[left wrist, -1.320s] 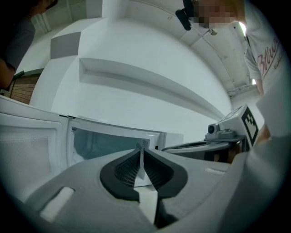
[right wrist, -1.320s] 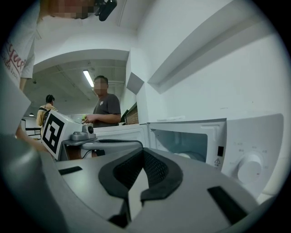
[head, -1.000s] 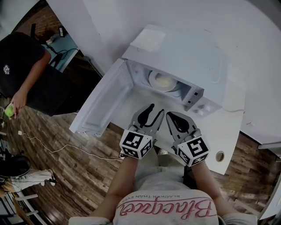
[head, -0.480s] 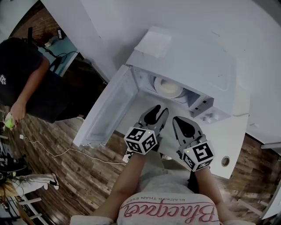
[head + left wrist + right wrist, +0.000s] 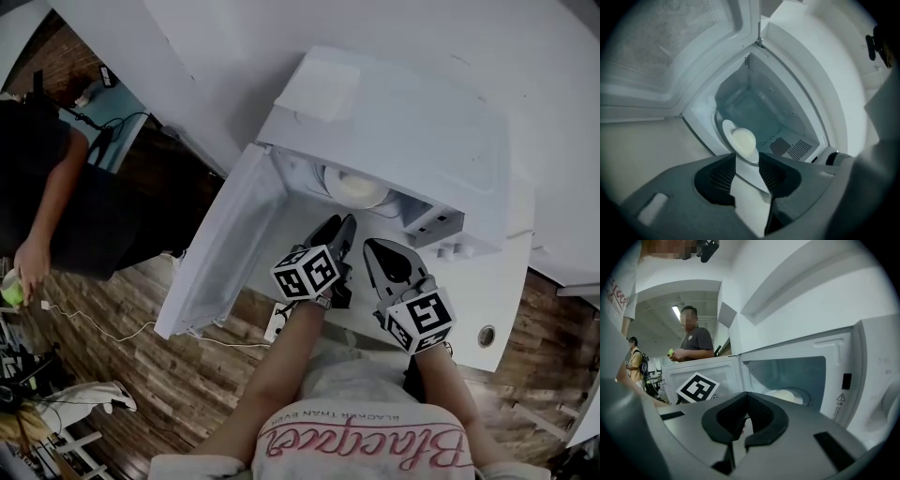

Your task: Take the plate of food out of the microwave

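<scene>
Lined up on the plate in the microwave
Fingers of my left gripper point(image 5: 747, 158) are spread, those of my right gripper point(image 5: 746, 401) pressed together, both empty. The white round plate of pale food point(image 5: 740, 143) sits inside the open white microwave point(image 5: 412, 122). I'd pinch its near rim and keep it level.

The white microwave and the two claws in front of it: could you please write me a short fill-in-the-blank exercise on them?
1. The hinged door of the white microwave stands ____.
2. The round white plate of pale food sits ____ the microwave.
3. The left claw points at the plate with its jaws ____.
4. The right claw holds nothing, its jaws ____.

Missing words: open; inside; apart; together.
</scene>
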Available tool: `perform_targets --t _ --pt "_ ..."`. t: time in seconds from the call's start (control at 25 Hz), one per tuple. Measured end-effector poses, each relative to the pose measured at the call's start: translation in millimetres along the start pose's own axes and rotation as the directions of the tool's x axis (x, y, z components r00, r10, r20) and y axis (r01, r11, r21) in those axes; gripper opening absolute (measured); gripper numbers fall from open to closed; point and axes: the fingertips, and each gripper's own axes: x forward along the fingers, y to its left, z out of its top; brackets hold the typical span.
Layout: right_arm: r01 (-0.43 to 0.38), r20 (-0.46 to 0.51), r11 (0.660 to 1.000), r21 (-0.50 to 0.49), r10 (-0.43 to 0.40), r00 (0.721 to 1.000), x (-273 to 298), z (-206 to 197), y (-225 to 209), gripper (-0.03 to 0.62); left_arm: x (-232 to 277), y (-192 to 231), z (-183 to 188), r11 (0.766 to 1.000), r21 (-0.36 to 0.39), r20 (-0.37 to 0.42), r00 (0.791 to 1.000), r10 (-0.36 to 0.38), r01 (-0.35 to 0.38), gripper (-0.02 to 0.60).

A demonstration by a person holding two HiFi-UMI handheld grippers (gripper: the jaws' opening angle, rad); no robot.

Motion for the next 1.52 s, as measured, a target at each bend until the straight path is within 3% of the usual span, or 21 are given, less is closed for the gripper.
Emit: perform_targets --t 0.28,0.56,0.8,1.04,1.24,1.4,1.52 --pt "0.029 -0.038 1.000 0.009 -0.028 0.999 14.1 -10.0 -16.1 0.006 29.8 17.7 3.3 0.991 -0.126 -0.014 0.999 0.046 -0.048 0.156" --pt "0.051 -0.055 0.998 0.032 -0.049 0.997 19.6 -15.4 -33.9 0.006 41.7 32.7 7.5 0.953 -0.249 -0.044 0.985 0.169 -0.175 0.156" --pt "0.066 -0.058 0.996 0.051 -0.064 0.996 19.2 -17.5 -45.9 0.006 43.8 33.9 7.4 0.891 -0.345 -0.146 0.954 0.260 -0.296 0.156" --pt "0.068 -0.052 0.995 0.067 -0.064 0.997 17.8 -19.1 -49.2 0.006 48.0 42.4 5.9 0.835 -0.371 -0.202 0.913 0.355 -0.407 0.159" --pt "0.056 -0.043 0.996 0.068 -0.053 0.998 16.8 -16.7 -49.3 0.006 43.3 43.3 5.5 0.823 -0.386 -0.204 0.909 0.364 -0.416 0.157" --pt "0.044 -0.024 0.995 0.090 -0.042 0.999 15.7 -14.4 -49.5 0.006 38.8 37.8 7.7 0.837 -0.360 -0.210 0.910 0.358 -0.412 0.091" --pt "0.039 -0.015 0.995 0.090 -0.038 0.999 14.2 -13.5 -48.4 0.006 37.8 35.2 5.9 0.831 -0.388 -0.218 0.916 0.338 -0.399 0.075"
